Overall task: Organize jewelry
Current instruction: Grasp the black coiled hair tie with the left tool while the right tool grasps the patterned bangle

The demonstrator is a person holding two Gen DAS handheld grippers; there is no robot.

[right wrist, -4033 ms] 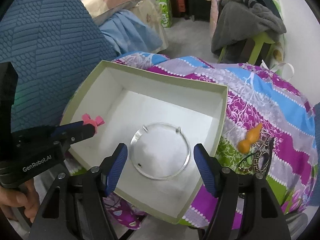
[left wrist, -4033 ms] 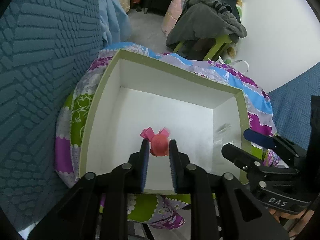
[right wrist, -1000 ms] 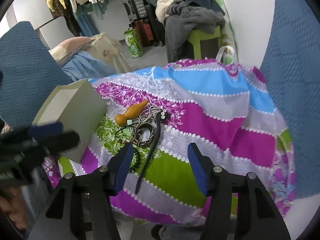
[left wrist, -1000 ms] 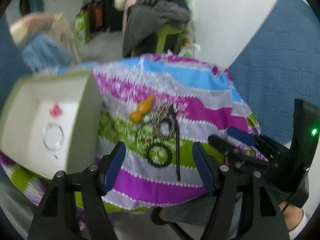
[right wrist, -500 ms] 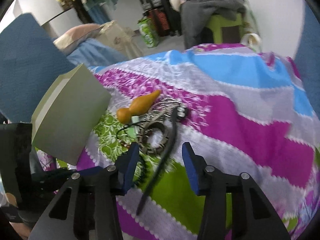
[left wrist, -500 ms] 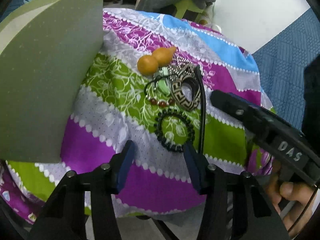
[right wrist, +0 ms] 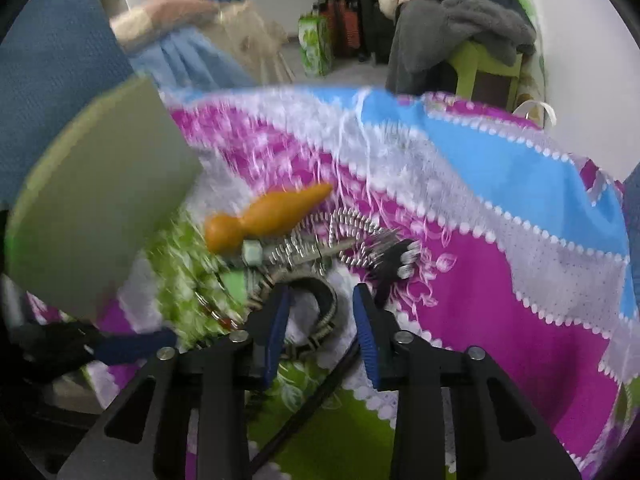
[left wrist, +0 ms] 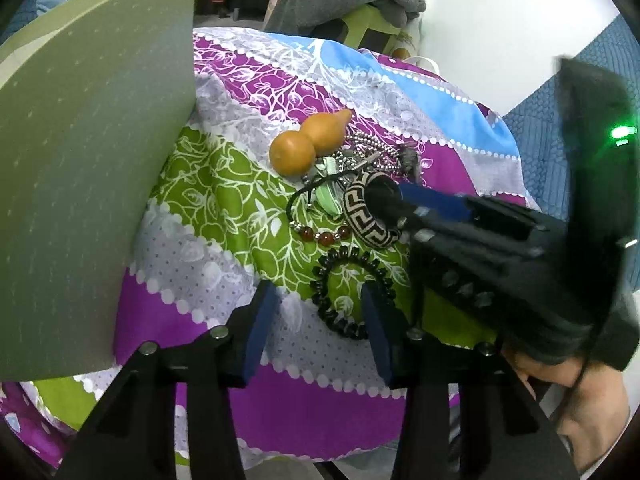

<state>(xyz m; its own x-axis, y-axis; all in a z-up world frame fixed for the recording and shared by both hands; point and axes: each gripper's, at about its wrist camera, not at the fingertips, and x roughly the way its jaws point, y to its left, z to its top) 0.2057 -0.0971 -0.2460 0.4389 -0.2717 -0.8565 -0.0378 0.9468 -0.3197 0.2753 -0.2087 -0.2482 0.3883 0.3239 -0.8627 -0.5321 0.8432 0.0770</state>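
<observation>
A pile of jewelry lies on the patterned cloth: an orange gourd charm [left wrist: 308, 142], a patterned bangle [left wrist: 366, 216], a red bead bracelet [left wrist: 322, 235], a silver chain [left wrist: 370, 152] and a black bead bracelet [left wrist: 352, 292]. My left gripper [left wrist: 320, 322] is open, its pads straddling the near side of the black bead bracelet. My right gripper [right wrist: 320, 324] is open around the patterned bangle [right wrist: 324, 308]; in the left wrist view its fingertips [left wrist: 394, 204] sit at the bangle. The gourd [right wrist: 264, 218] and chain [right wrist: 352, 236] show blurred in the right wrist view.
The green box [left wrist: 92, 152] stands at the left, only its outer wall showing; it also appears in the right wrist view [right wrist: 100, 196]. A black cord [right wrist: 304, 404] runs along the cloth. Clothes on a green stool [left wrist: 360, 0] stand behind.
Both grippers have moved in toward the jewelry pile. The left has lowered around the black bracelet. The right has come down over the patterned bangle and its jaws have narrowed.
</observation>
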